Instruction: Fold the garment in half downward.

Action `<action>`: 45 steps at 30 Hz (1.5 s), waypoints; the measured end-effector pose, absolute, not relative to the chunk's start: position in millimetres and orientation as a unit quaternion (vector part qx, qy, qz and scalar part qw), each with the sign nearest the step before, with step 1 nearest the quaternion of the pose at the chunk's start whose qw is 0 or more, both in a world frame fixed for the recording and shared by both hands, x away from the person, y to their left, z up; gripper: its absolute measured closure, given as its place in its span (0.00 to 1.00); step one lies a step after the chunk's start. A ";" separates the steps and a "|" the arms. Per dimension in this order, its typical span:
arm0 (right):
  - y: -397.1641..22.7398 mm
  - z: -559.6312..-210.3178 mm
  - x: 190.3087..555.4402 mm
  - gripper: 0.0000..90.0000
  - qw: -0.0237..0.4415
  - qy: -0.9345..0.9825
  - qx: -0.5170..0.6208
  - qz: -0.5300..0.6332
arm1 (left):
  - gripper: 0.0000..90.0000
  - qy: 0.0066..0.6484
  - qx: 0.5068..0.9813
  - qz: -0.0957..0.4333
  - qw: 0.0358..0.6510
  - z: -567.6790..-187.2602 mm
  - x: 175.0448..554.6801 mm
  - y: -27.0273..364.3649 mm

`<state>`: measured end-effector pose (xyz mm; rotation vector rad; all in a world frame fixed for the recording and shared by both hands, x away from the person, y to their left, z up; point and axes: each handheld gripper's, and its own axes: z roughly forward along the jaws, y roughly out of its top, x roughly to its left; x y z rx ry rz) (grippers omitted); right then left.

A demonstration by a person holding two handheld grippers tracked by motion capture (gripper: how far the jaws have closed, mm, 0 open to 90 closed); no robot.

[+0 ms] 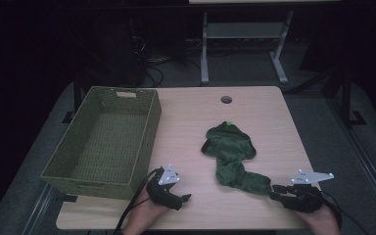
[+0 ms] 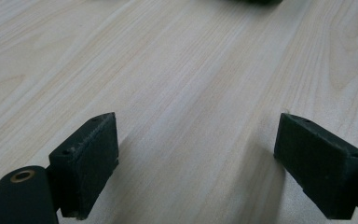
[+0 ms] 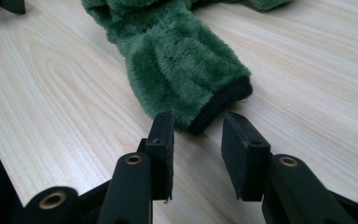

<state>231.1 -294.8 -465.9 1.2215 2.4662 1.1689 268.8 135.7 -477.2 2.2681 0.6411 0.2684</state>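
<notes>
Black right gripper (image 3: 196, 140) parted just short of fuzzy green garment's dark-cuffed sleeve (image 3: 182, 65), left gripper (image 2: 196, 163) spread wide over pale wooden table (image 2: 177, 70); no readable writing.

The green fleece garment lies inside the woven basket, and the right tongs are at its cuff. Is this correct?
Not quite. The high view shows the garment lying on the table, beside the basket, not inside it. The rest holds: the right tongs are at its cuff, open and not gripping.
</notes>
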 end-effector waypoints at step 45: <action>-242.6 -404.1 266.2 0.93 0.075 0.837 0.301 0.451 | 0.14 0.252 0.885 0.105 0.377 -477.5 269.1 135.0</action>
